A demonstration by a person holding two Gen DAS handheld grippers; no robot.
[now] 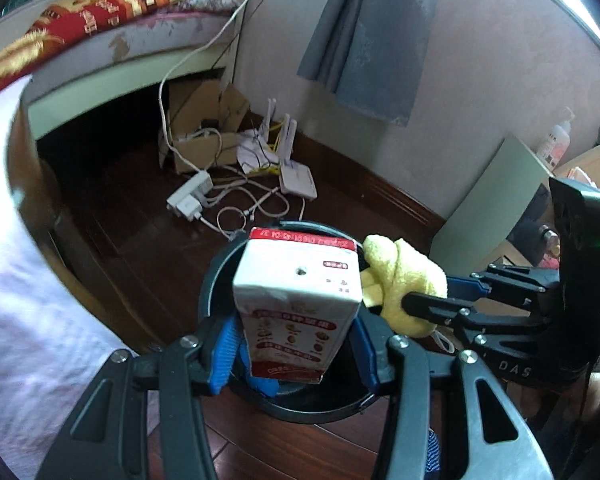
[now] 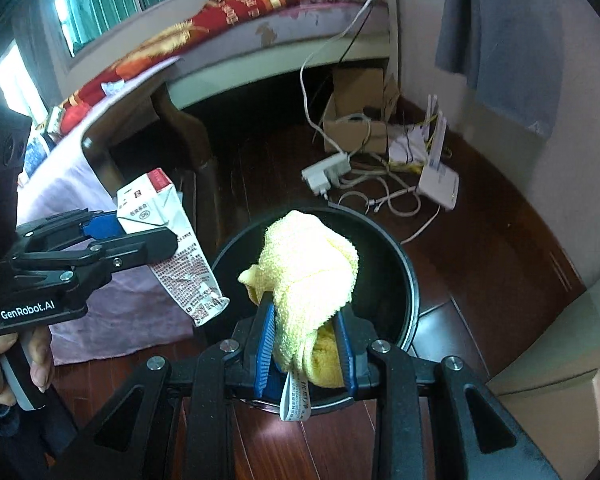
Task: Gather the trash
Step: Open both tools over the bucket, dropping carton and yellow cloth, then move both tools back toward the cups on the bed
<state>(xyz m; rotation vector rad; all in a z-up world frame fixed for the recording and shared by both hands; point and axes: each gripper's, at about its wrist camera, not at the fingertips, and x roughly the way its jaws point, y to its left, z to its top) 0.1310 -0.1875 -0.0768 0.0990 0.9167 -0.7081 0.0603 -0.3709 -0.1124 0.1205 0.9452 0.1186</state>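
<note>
Directly over the round black plastic trash bin (image 1: 220,280) on the dark wooden floor (image 2: 480,248), both tools carry something. The left gripper (image 1: 294,344) has its blue-padded fingers (image 1: 224,344) clamped on the lower sides of a white and red paper drink carton (image 1: 296,300), which is held upright with its red-edged top tipped toward the bin's mouth (a small straw hole shows on the top face). In the right wrist view the same carton (image 2: 172,240) hangs at the bin's left edge, with its crumpled printed end lowest. The right gripper (image 2: 306,352) is pinched tight around a bunched pale yellow terry cloth (image 2: 304,268), whose white care label (image 2: 296,400) dangles below the fingers; the cloth sits above the bin's open interior. Beyond the bin lie a white power strip (image 2: 326,172), tangled white cables (image 2: 384,196), a white router (image 2: 438,180) and an open cardboard box (image 2: 356,120).
</note>
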